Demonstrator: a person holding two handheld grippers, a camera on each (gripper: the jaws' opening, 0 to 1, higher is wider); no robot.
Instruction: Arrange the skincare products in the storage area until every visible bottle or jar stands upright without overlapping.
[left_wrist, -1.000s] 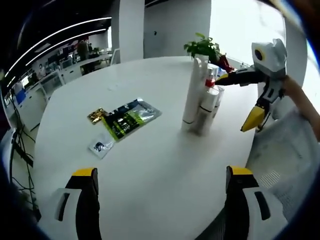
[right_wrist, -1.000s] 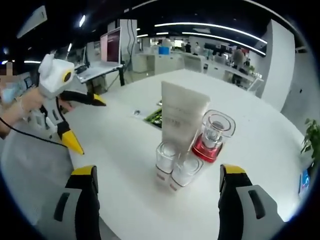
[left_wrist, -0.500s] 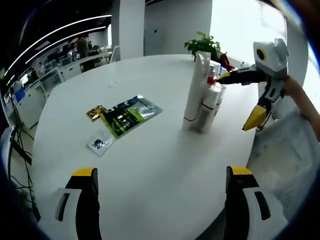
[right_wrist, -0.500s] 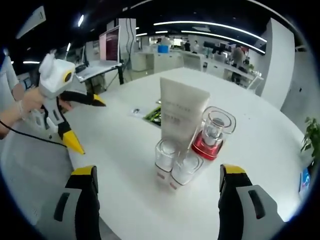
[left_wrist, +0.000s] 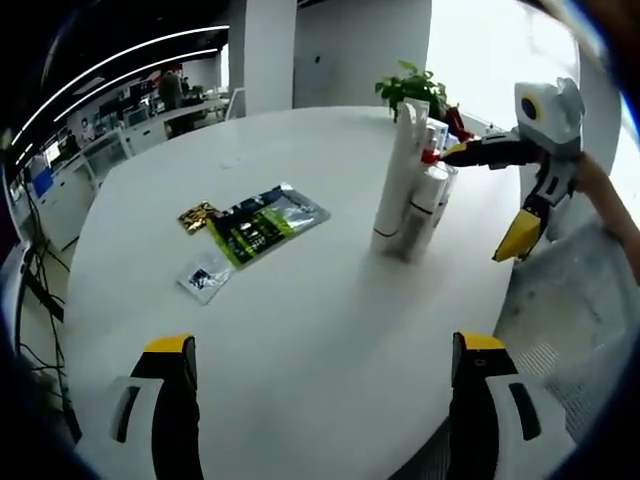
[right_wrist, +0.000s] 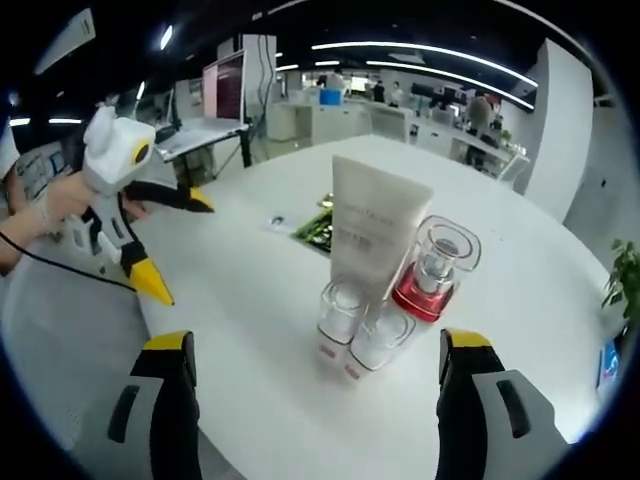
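Now we see both claws, left gripper and right gripper, wide apart, holding nothing; white tube, red-base bottle, two small bottles upright together on table

The round table has a smooth, matt white top; the tall tube looks like matt cream plastic; the two small bottles in front of it are clear and glossy, as is the red-based bottle at its 3 o'clock; the flat sachets at the tube's 9 o'clock in the left gripper view look like shiny foil.
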